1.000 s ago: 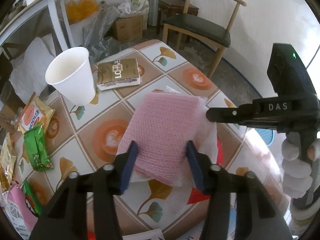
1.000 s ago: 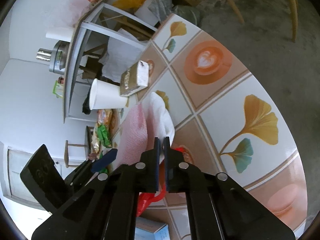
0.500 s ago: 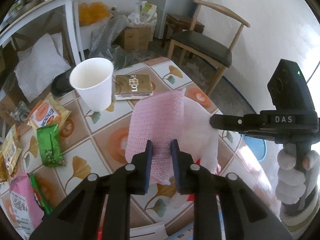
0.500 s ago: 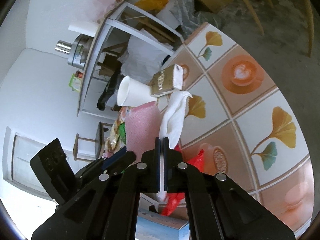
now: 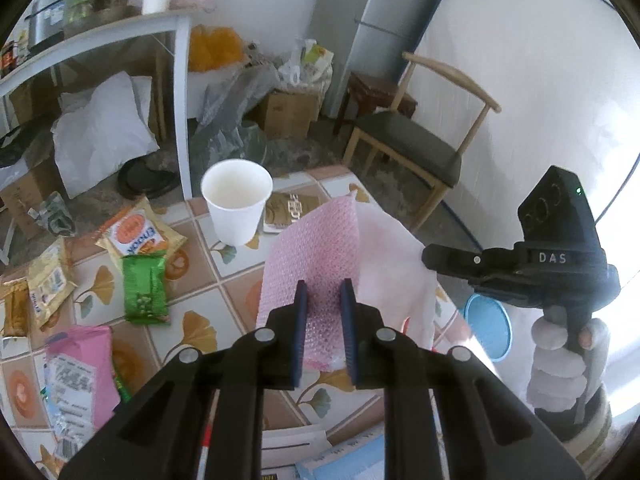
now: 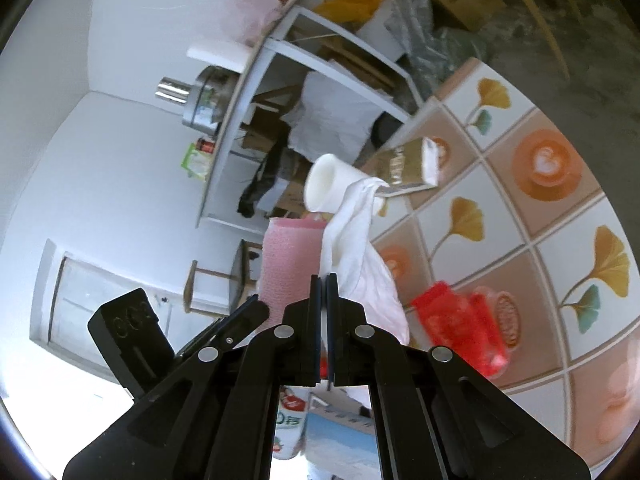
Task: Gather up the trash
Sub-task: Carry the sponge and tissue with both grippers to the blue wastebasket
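My left gripper (image 5: 323, 308) is shut on a pink bubble-wrap sheet (image 5: 316, 256) and holds it up above the tiled table (image 5: 208, 264). My right gripper (image 6: 323, 292) is shut on a white plastic bag (image 6: 352, 248), which hangs beside the pink sheet (image 6: 290, 264); the bag also shows in the left wrist view (image 5: 396, 264). A red wrapper (image 6: 460, 320) lies on the table under the bag. The right gripper body (image 5: 520, 264) shows at the right of the left wrist view.
A white paper cup (image 5: 237, 204) and a gold box (image 5: 288, 210) stand behind the sheet. Snack packets (image 5: 142, 268) and a pink packet (image 5: 80, 372) lie at the left. A chair (image 5: 416, 148), a blue bin (image 5: 488, 326) and a white shelf (image 5: 176, 64) surround the table.
My left gripper closed on the pink sheet and lifted it off the table. My right gripper rose too, pulling the white bag up and uncovering the red wrapper.
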Demonstrator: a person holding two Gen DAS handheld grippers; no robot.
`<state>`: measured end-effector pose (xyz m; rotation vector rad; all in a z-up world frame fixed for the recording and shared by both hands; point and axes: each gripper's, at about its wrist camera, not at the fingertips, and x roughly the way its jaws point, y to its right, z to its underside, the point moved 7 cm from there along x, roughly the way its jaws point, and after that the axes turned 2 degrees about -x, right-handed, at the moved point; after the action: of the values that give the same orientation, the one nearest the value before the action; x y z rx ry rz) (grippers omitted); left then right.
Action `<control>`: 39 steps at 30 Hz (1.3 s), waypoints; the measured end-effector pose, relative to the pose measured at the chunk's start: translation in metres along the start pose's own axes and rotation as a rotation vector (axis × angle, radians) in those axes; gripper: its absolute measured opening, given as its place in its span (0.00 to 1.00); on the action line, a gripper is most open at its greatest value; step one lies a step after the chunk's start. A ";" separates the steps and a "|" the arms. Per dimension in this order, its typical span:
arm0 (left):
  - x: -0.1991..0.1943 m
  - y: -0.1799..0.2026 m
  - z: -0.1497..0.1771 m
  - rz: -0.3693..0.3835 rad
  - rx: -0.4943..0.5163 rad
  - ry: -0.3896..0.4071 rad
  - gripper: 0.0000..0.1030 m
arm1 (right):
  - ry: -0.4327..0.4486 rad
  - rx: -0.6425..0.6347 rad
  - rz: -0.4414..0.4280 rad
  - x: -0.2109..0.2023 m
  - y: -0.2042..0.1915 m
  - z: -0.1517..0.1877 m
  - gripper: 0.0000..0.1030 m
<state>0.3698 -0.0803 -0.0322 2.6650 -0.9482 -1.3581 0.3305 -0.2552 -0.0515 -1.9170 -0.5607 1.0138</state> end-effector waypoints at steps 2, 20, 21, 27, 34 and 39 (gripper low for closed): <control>-0.013 0.000 -0.001 0.009 -0.013 0.020 0.14 | 0.002 -0.009 -0.013 -0.002 -0.008 0.000 0.01; -0.092 0.067 0.001 0.113 0.025 0.111 0.14 | 0.144 -0.119 -0.084 -0.090 -0.066 0.014 0.01; -0.093 0.076 0.003 0.126 0.034 0.107 0.14 | 0.158 -0.117 -0.085 -0.098 -0.064 0.015 0.01; -0.082 0.126 0.010 0.185 0.082 0.074 0.14 | 0.232 -0.090 -0.066 -0.145 -0.044 0.023 0.01; -0.044 0.209 0.023 0.292 0.157 -0.009 0.14 | 0.351 -0.016 -0.008 -0.222 0.004 0.033 0.01; -0.005 0.271 0.032 0.371 0.192 -0.095 0.14 | 0.437 0.059 0.052 -0.280 0.047 0.044 0.01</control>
<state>0.2050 -0.2914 0.0229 2.3894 -1.5621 -1.3750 0.1354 -0.4548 0.0166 -2.0262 -0.2272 0.6047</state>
